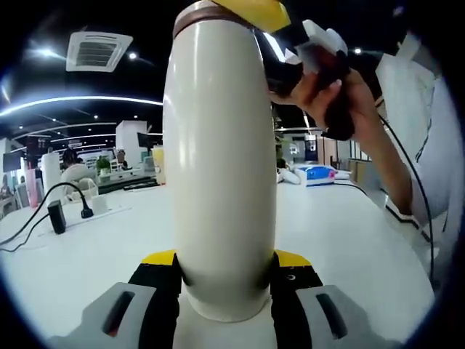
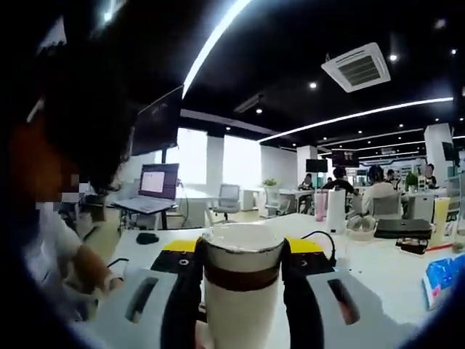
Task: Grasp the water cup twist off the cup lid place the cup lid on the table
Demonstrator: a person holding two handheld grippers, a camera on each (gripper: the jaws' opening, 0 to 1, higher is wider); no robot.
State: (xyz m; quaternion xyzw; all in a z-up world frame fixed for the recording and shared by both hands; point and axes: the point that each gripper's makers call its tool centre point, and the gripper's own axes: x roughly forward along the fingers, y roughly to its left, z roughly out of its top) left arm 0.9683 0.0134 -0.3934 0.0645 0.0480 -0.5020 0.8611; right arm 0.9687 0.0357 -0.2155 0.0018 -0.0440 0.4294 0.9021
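Left gripper view: left claw (image 1: pixel 225 280) clamps one water cup (image 1: pixel 221 167); right claw (image 2: pixel 242 273) clamps one cup lid (image 2: pixel 242 251).

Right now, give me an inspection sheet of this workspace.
Surface: white table, mostly bare near the grippers.
Job's things: cream water cup upright; its cup lid, brown-banded, apparently still on.
Clutter: laptop, mouse, pink bottle, blue packet.
Grippers: left gripper clamps the cup body; right gripper clamps the lid end.
Cables: black plug and cord.
Surroundings: open office, seated people, ceiling vent.
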